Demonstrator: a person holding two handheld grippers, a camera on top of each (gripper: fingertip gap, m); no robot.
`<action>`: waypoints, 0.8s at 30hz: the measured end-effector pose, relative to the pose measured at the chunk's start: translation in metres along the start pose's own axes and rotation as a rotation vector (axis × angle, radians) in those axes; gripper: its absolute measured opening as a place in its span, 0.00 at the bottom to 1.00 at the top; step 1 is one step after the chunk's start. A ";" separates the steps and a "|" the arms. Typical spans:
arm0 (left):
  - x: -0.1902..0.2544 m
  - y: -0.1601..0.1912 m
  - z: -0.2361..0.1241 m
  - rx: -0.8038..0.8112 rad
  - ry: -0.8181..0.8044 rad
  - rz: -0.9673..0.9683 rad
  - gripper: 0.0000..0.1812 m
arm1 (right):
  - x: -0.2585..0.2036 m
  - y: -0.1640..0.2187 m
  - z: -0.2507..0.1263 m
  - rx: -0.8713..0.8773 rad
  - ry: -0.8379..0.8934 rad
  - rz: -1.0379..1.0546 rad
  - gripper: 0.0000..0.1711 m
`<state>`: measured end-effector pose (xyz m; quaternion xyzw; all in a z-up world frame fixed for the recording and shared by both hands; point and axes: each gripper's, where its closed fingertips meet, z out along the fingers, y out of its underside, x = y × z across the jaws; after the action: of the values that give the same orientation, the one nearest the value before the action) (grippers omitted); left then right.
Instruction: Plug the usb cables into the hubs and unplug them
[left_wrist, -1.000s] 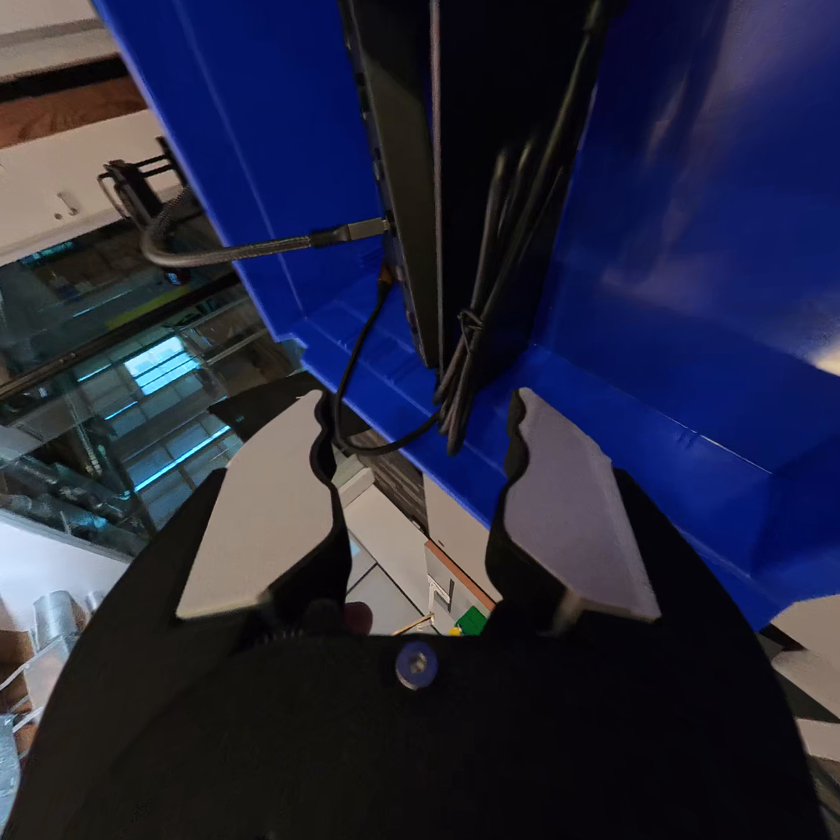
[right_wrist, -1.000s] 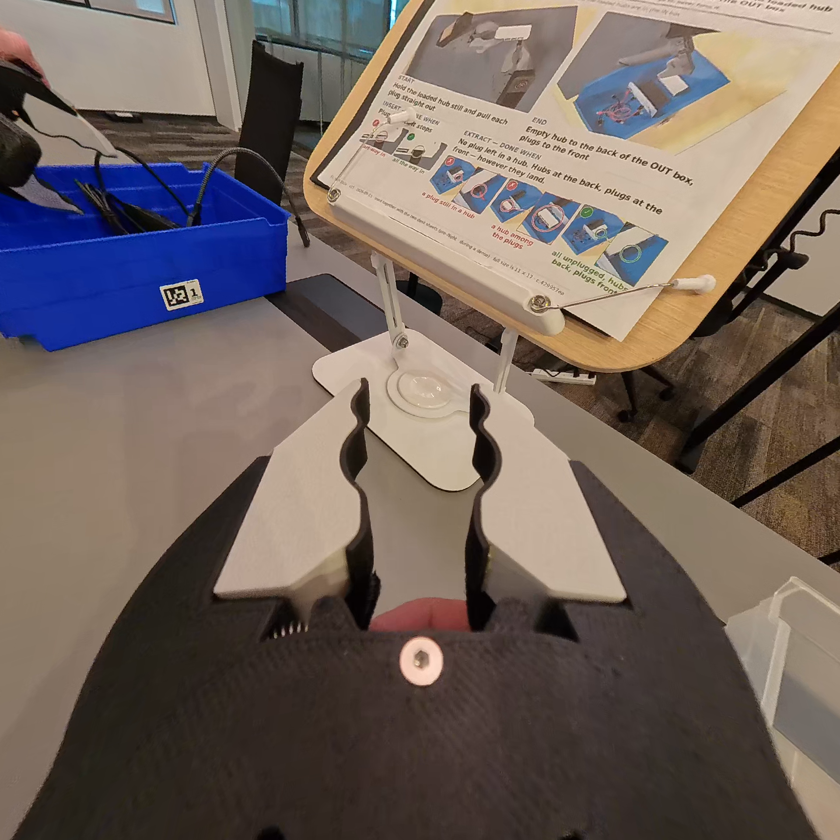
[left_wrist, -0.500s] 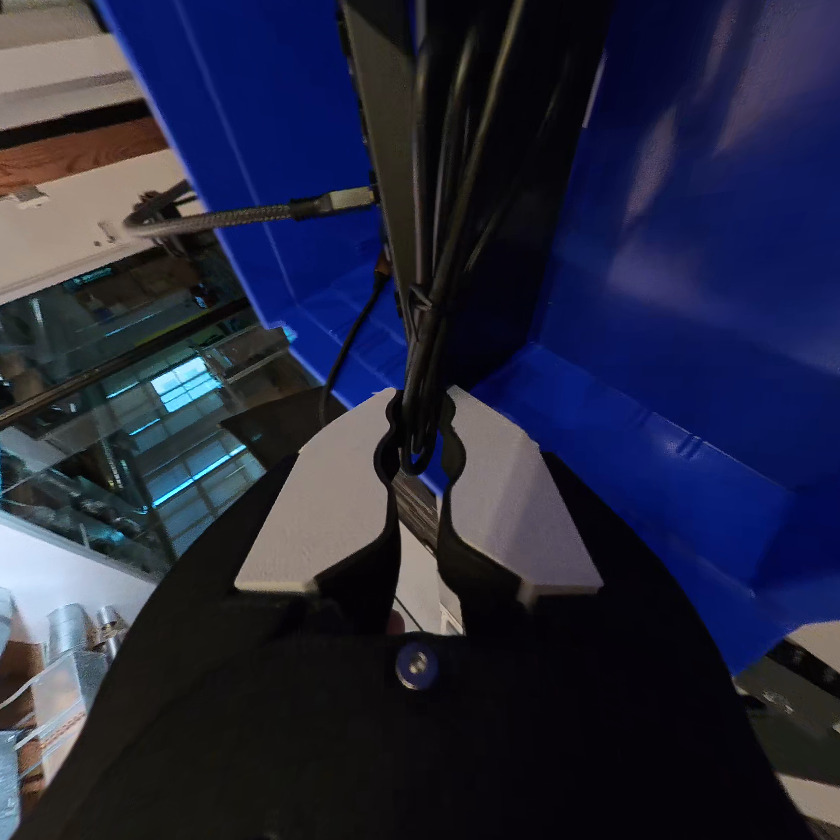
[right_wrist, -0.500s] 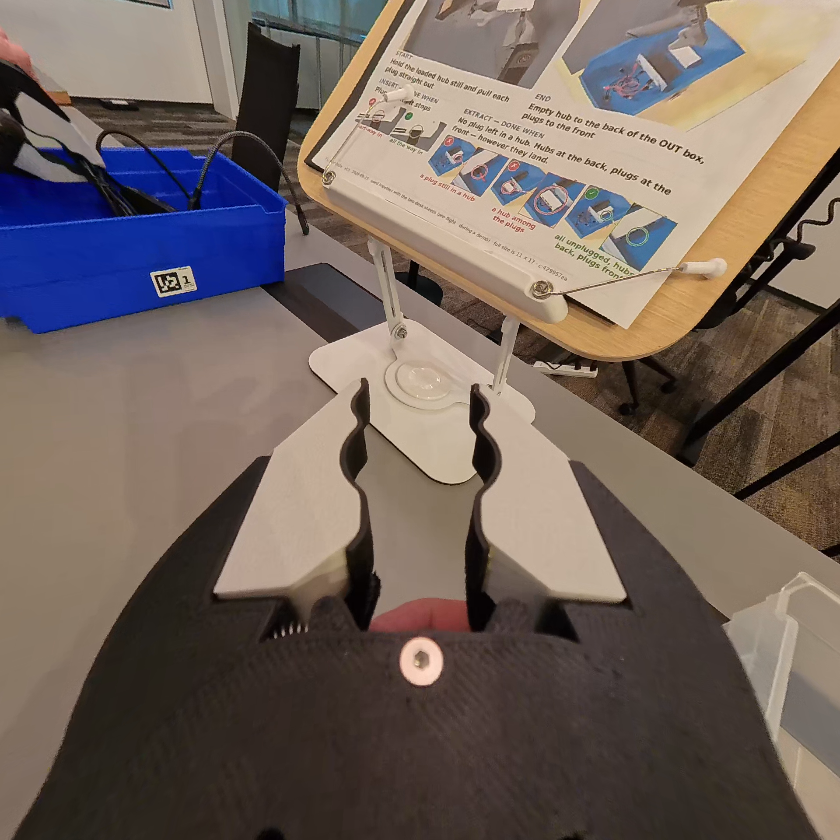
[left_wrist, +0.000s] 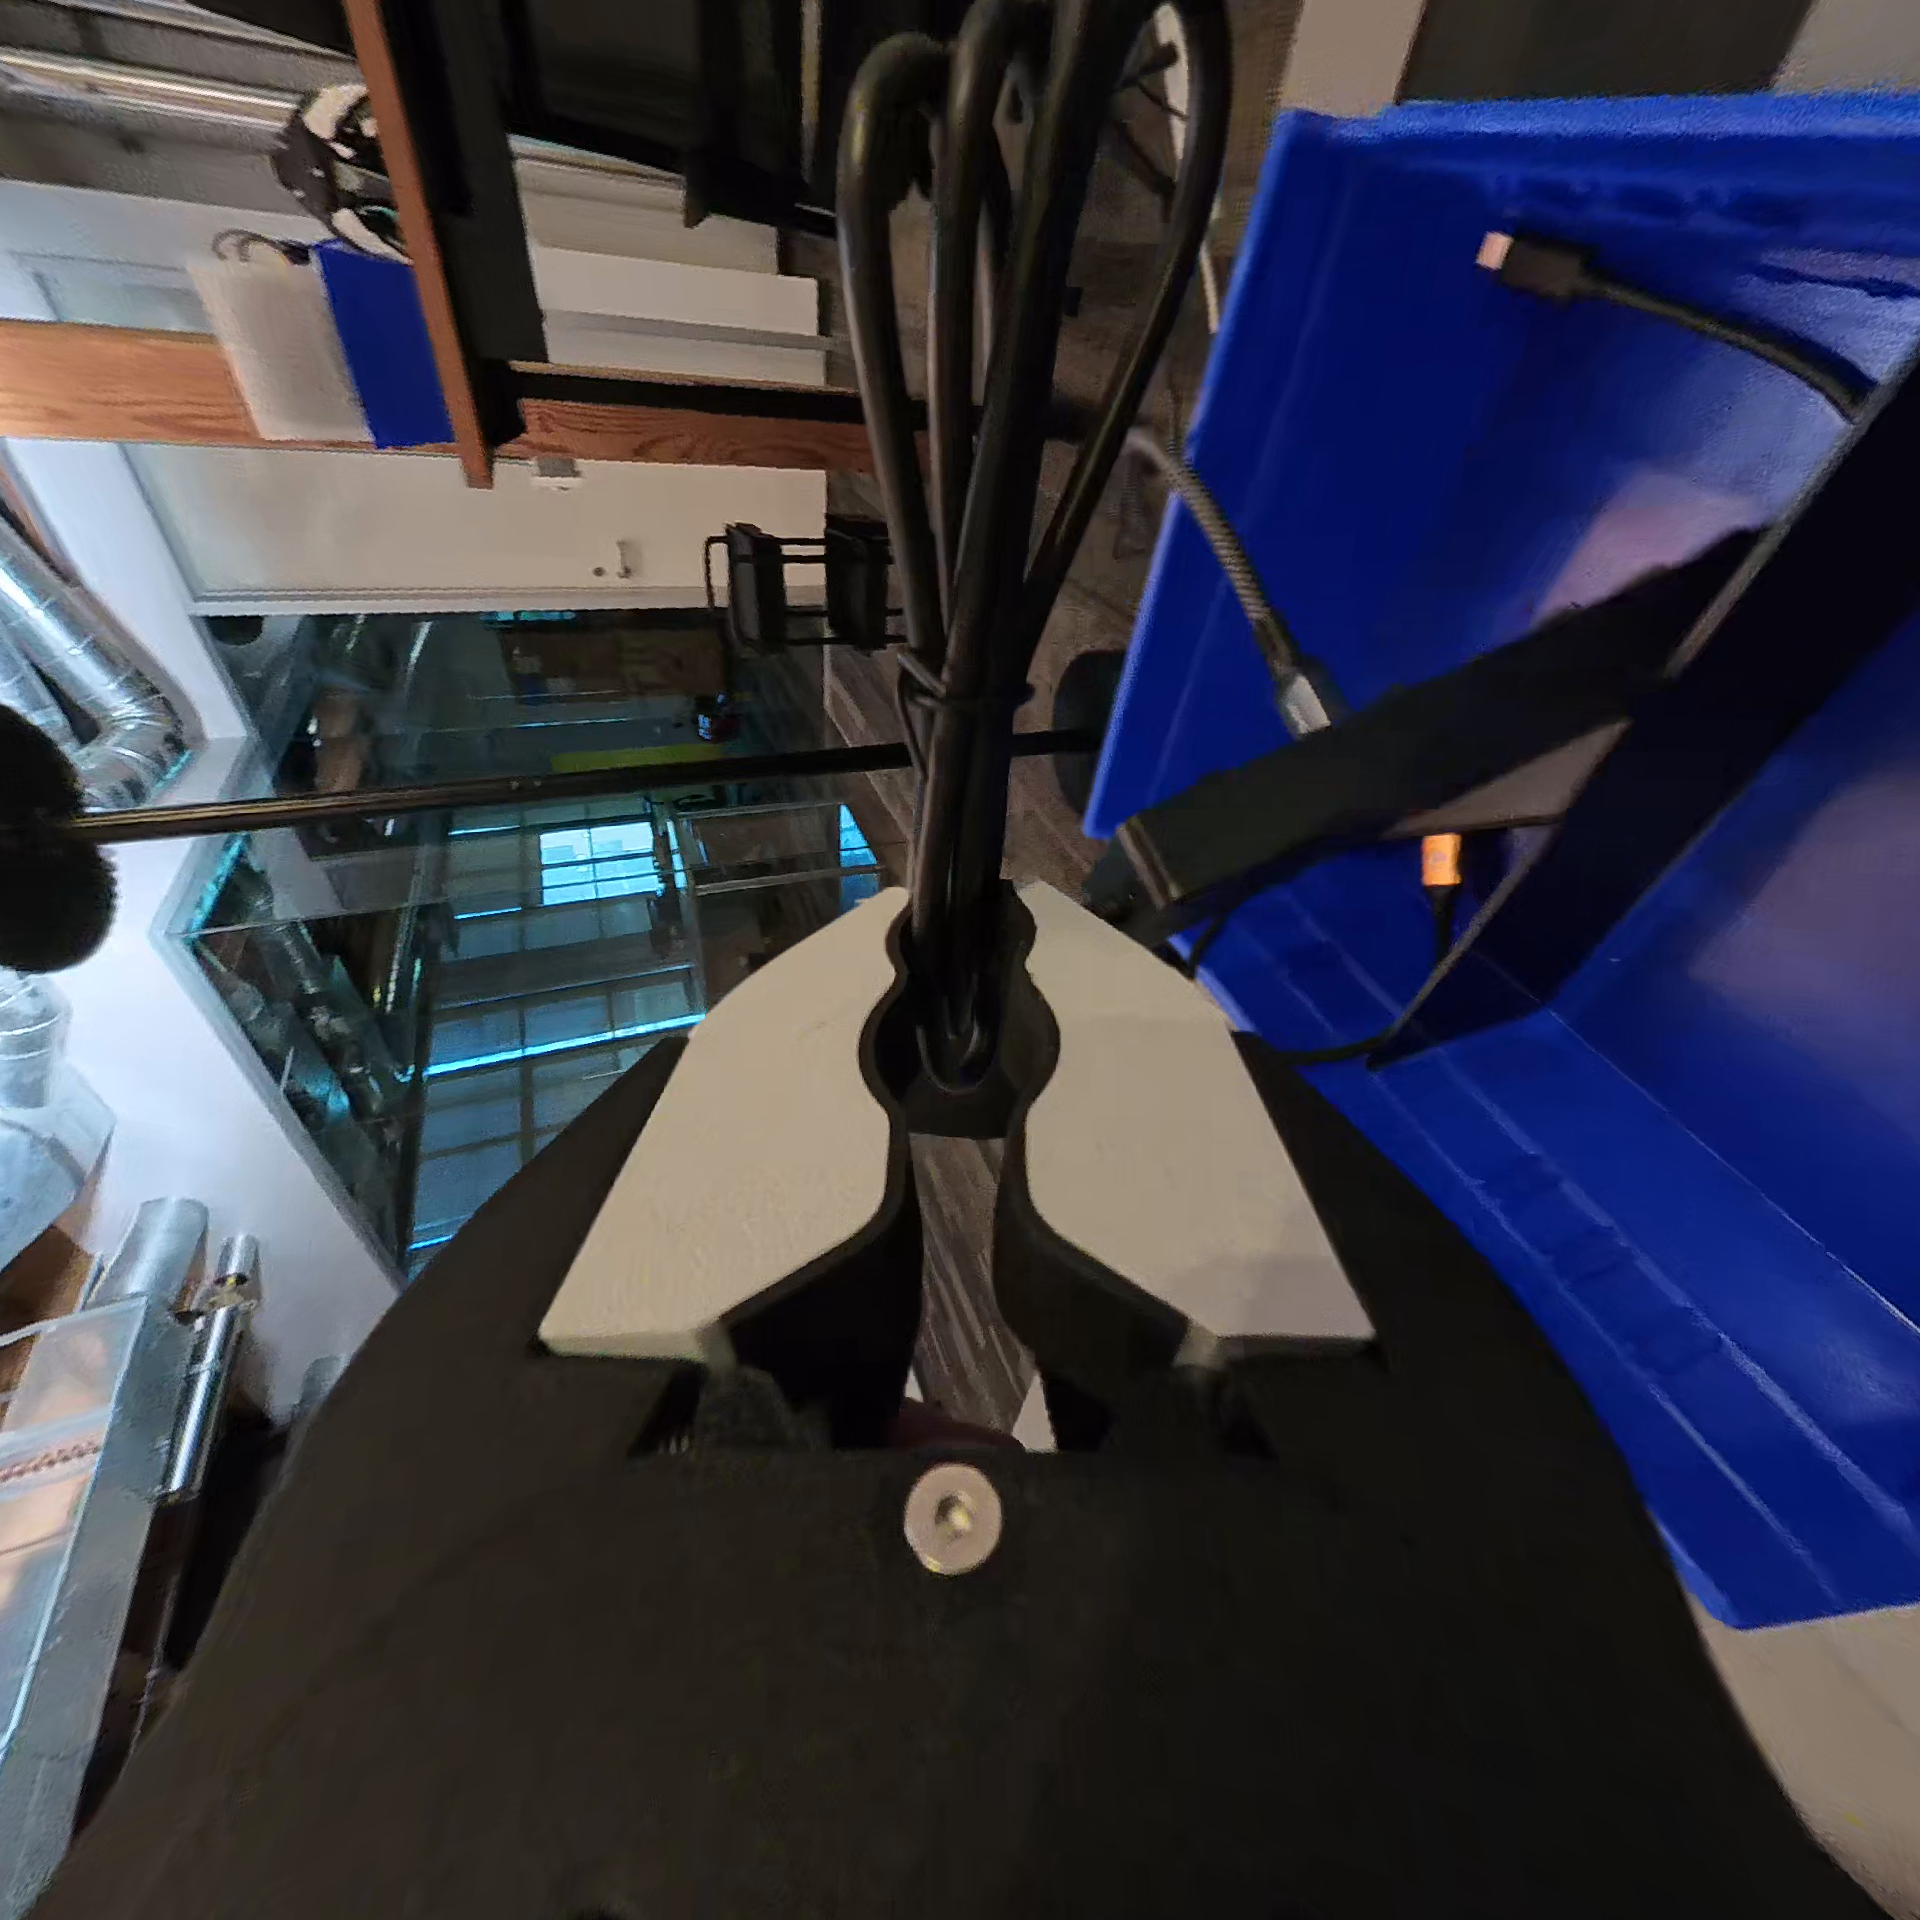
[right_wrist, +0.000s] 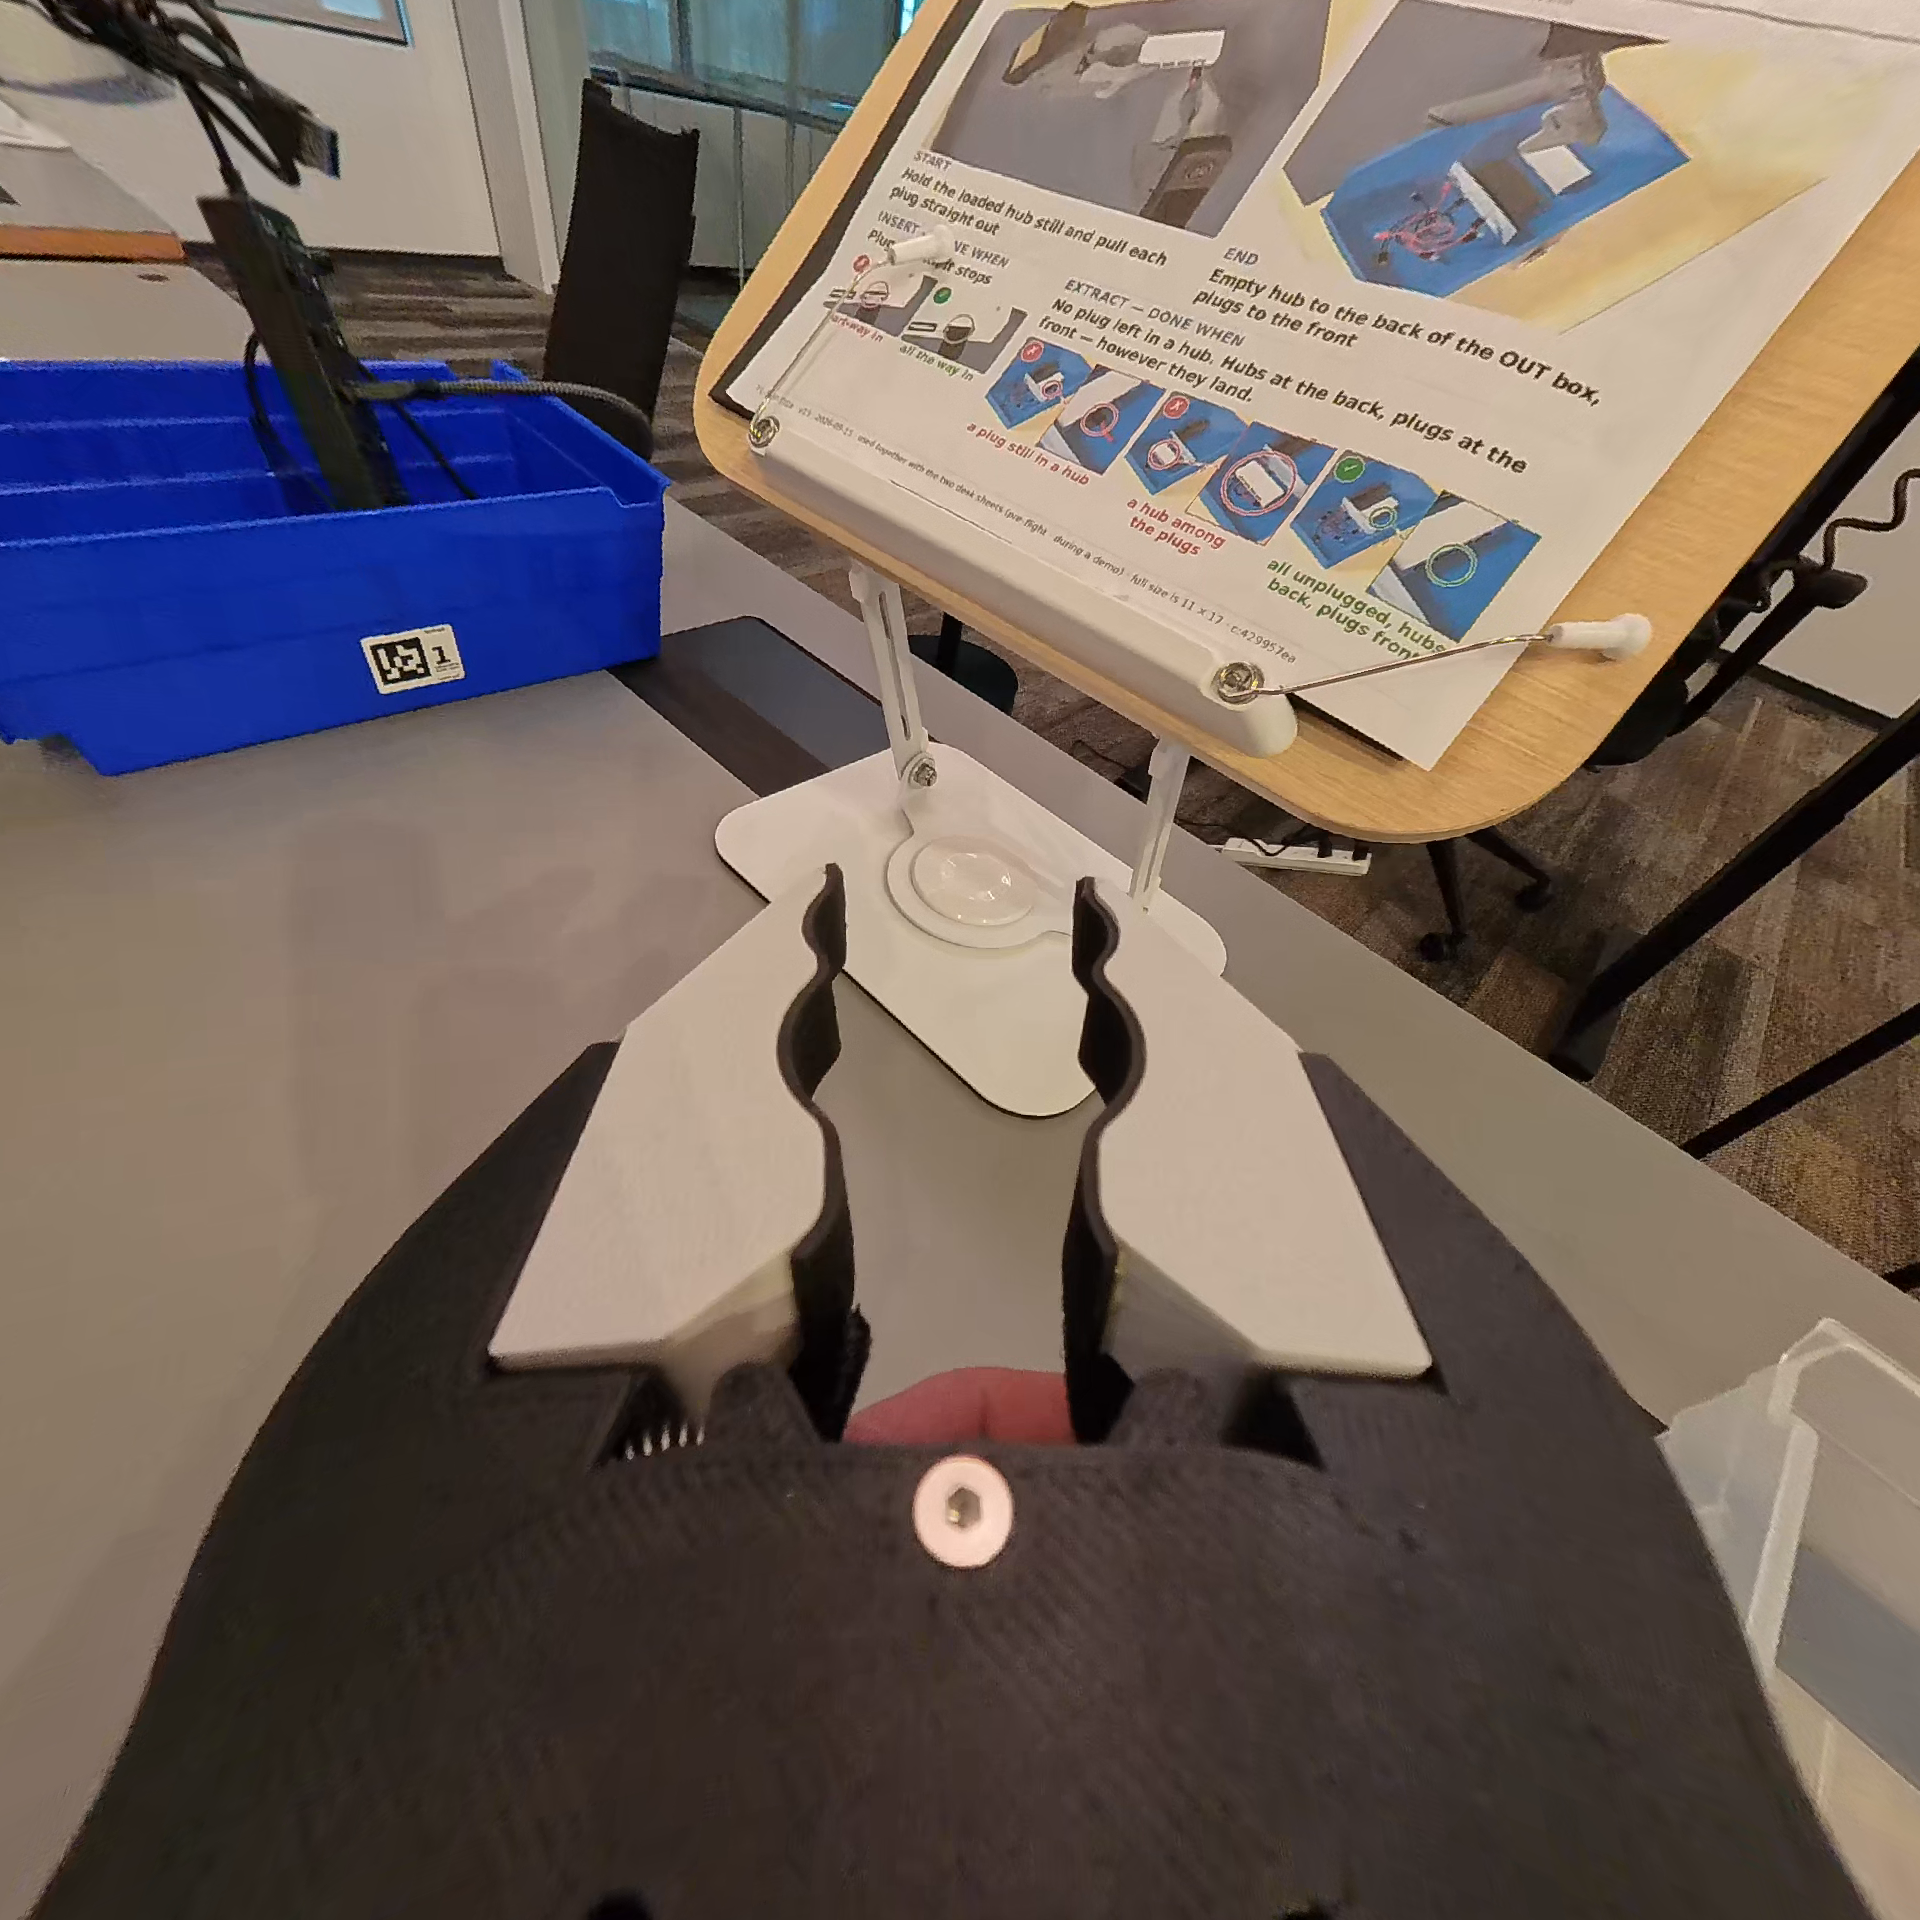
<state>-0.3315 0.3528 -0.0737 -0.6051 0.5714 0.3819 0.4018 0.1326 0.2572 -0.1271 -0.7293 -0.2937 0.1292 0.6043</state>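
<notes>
A tied bundle of black cables is clamped between the closed fingers of the left tool, the loops running up and away from the tips. In the right wrist view the bundle hangs high over the blue bin, and a long dark hub dangles from it, steeply tilted, its lower end down inside the bin. At least two cables are plugged into the hub: a braided grey cable and a thin one with an orange plug. Another free connector is seen lying against the bin's floor.

The right tool is held partly open above the grey desk, empty, facing the white base of a stand that carries an instruction sheet.

The step in hand is judged to be the lifting of the loaded hub out of the bin by its cord. Next, the hub body would need to be steadied, probably set on the desk, so that a plug can be gripped by the right tool and drawn straight out.
</notes>
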 end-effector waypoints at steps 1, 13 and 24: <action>-0.006 -0.004 -0.003 0.006 -0.015 -0.005 0.07 | 0.000 0.000 0.000 0.001 0.000 0.001 0.24; -0.097 -0.048 -0.077 0.082 -0.234 -0.076 0.06 | 0.006 -0.001 -0.004 0.007 -0.007 0.023 0.24; -0.109 -0.142 -0.170 0.414 -0.310 -0.202 0.06 | 0.008 -0.009 -0.011 0.026 -0.016 0.029 0.24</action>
<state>-0.1957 0.2412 0.0993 -0.4984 0.5058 0.3031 0.6354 0.1422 0.2538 -0.1147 -0.7244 -0.2861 0.1478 0.6095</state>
